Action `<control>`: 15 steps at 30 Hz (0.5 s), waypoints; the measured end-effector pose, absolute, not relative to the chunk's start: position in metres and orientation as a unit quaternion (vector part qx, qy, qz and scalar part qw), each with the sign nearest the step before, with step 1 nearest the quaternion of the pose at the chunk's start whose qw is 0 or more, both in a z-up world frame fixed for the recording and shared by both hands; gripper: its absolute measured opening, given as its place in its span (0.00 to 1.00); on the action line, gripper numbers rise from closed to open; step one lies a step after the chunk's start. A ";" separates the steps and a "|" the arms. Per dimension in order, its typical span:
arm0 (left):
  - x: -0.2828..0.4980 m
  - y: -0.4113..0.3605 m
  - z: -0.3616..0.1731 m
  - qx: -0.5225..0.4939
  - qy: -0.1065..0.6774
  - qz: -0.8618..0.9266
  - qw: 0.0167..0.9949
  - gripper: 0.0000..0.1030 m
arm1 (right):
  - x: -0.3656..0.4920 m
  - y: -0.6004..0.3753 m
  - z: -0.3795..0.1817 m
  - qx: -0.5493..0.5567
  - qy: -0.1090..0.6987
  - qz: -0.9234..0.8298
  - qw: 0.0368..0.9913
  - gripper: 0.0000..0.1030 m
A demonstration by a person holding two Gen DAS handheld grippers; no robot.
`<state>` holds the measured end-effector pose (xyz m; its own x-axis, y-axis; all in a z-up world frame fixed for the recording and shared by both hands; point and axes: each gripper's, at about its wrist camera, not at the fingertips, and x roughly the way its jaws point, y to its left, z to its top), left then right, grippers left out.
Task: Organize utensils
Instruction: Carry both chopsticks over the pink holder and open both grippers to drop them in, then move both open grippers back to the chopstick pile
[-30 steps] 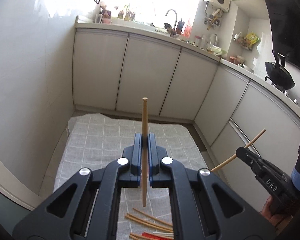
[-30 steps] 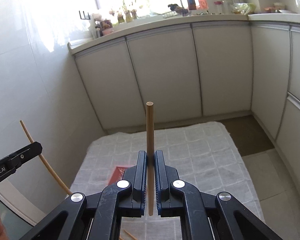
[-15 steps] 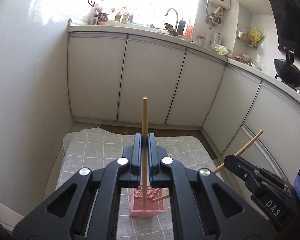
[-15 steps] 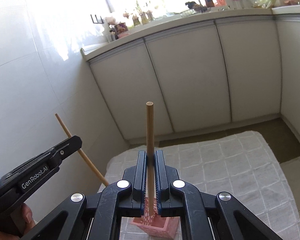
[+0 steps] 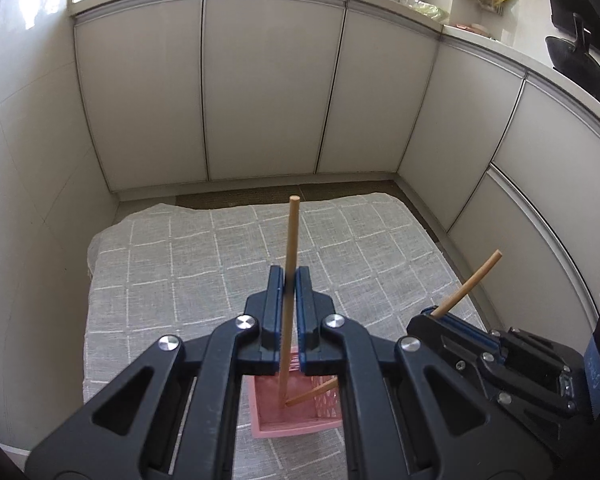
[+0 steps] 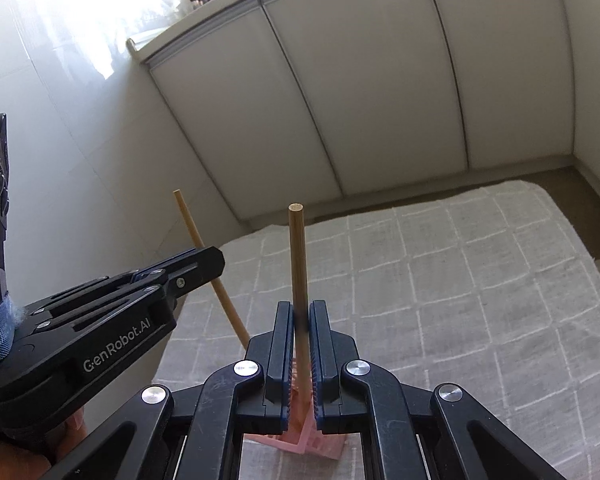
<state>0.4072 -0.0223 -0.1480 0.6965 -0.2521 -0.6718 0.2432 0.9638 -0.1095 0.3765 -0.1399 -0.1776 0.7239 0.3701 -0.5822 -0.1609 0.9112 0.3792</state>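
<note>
In the left wrist view my left gripper [image 5: 288,276] is shut on an upright wooden chopstick [image 5: 292,232]. Its lower end reaches into a pink slotted holder [image 5: 260,420] on the cloth. My right gripper [image 5: 424,318] comes in from the right, shut on a second, slanted chopstick [image 5: 472,282] whose lower tip also lies inside the holder. In the right wrist view the right gripper [image 6: 300,308] clamps its chopstick [image 6: 298,248] above the pink holder [image 6: 324,446]. The left gripper [image 6: 216,258] stands close at the left with its chopstick [image 6: 188,220].
A grey checked cloth [image 5: 180,272] covers the table top, which ends near white cabinet doors [image 5: 268,80]. A tiled wall [image 5: 32,200] runs along the left. A black wok [image 5: 580,72] sits on the counter at the far right.
Both grippers have moved forward and down, each still clamped on its chopstick. The pink holder has come into view beneath them, and the loose chopsticks seen earlier have dropped out of view.
</note>
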 end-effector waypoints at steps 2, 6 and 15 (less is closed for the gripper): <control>0.410 -0.025 -0.151 -0.007 0.372 -0.141 0.917 0.07 | 0.378 -0.141 -0.181 0.158 0.346 0.147 0.913 0.08; 0.410 -0.025 -0.149 -0.022 0.374 -0.146 0.916 0.26 | 0.378 -0.148 -0.180 0.175 0.353 0.148 0.907 0.24; 0.380 -0.014 -0.132 -0.030 0.383 -0.125 0.915 0.53 | 0.355 -0.163 -0.147 0.176 0.338 0.143 0.913 0.47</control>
